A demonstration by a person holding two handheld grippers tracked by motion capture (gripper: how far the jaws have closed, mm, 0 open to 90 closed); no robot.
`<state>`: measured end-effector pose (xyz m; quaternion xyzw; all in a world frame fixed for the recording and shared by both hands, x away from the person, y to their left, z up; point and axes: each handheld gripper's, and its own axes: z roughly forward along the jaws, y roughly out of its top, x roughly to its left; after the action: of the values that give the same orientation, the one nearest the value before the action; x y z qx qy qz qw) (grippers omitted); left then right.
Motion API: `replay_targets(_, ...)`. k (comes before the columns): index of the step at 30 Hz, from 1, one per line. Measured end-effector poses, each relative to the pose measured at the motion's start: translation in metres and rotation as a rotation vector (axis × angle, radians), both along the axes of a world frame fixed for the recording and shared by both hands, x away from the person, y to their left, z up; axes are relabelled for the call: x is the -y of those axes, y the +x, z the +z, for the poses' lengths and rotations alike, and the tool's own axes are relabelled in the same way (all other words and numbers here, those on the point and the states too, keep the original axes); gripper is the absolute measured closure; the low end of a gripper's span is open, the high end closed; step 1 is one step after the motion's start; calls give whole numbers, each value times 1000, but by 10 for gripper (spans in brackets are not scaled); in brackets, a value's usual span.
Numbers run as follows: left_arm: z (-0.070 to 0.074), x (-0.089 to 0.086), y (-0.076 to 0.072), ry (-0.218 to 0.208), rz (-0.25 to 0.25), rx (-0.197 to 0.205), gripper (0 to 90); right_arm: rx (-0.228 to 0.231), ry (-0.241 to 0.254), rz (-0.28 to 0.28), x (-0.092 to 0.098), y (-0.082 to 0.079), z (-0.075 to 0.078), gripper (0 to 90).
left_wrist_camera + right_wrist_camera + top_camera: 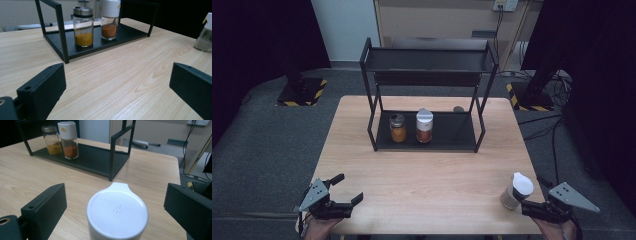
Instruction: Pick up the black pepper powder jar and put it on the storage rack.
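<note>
A black two-tier rack [372,85] stands at the back middle of the wooden table [427,175]. Its lower shelf holds a yellow spice jar [398,128] with a silver lid and a red spice jar [424,126] with a white cap. A white-lidded jar [516,191] stands near the front right corner. My right gripper [532,196] is open, one jaw on each side of that jar [117,213] and neither touching it. My left gripper [348,188] is open and holds nothing, low over the front left corner, facing the rack's jars [83,27].
The rack's upper shelf [427,60] holds nothing I can see. A small dark object [458,108] lies on the table behind the rack. Stand bases with hazard tape [302,92] and cables [552,130] lie on the grey floor around the table.
</note>
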<state>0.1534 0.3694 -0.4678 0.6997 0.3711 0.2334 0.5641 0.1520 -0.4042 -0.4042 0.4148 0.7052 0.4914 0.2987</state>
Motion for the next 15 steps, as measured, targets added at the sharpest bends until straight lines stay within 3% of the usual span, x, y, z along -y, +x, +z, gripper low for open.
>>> replay_targets(15,-1,-1,-1,-5,1,1,0,-93,-30,1,-6,17,-1,107)
